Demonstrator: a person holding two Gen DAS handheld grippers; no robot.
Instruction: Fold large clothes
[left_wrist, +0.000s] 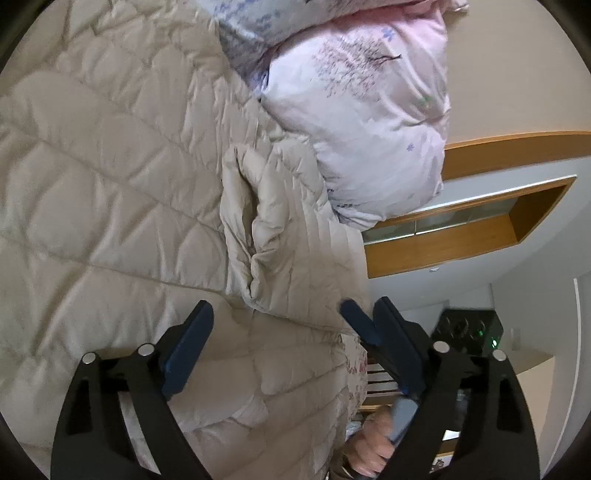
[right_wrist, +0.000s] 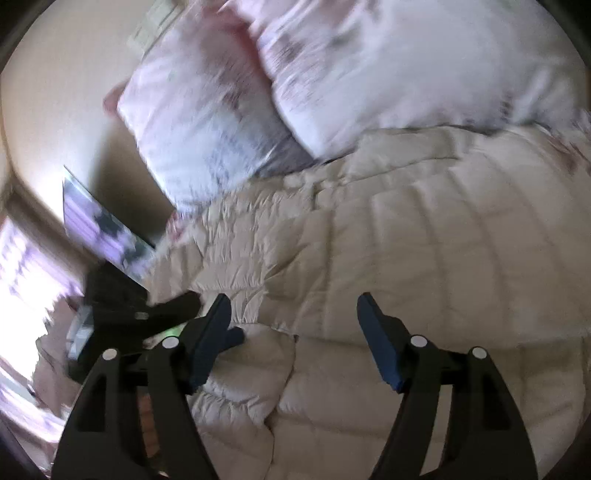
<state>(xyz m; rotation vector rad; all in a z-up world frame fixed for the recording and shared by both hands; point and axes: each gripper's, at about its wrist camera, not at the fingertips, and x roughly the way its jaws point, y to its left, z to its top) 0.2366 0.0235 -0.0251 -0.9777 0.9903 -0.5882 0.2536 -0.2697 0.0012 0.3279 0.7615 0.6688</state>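
Evidently the fold is part done. The beige quilted coat (left_wrist: 110, 177) lies spread across the bed, and in the left wrist view one padded section, probably a sleeve (left_wrist: 266, 229), is already turned in over the body, its edge forming a thick rolled ridge. No compact bundle exists yet; in my judgement the remaining lengthwise and crosswise folds are all still to do.

The left gripper (left_wrist: 277, 328) hovers over the coat near the bed's edge, jaws spread wide, nothing between them but the fabric beneath, and the pads do not press on it. The right gripper (right_wrist: 291, 325) likewise stands with jaws apart above the coat, holding nothing. The other gripper's dark frame and one blue finger intrude at each view's edge, and a hand (left_wrist: 369, 446) is visible on a handle low in the left view.

Materials: the coat is a smooth, slightly glossy shell, stitched into puffy channels and diamond panels, soft and bulky, likely to spring back when folded. Two pale pink floral pillows (right_wrist: 207, 118) sit at the head of the bed, touching the coat's far edge. The right view is badly smeared, so the seam detail there is uncertain. A wooden wall shelf (left_wrist: 461, 236) is beyond.
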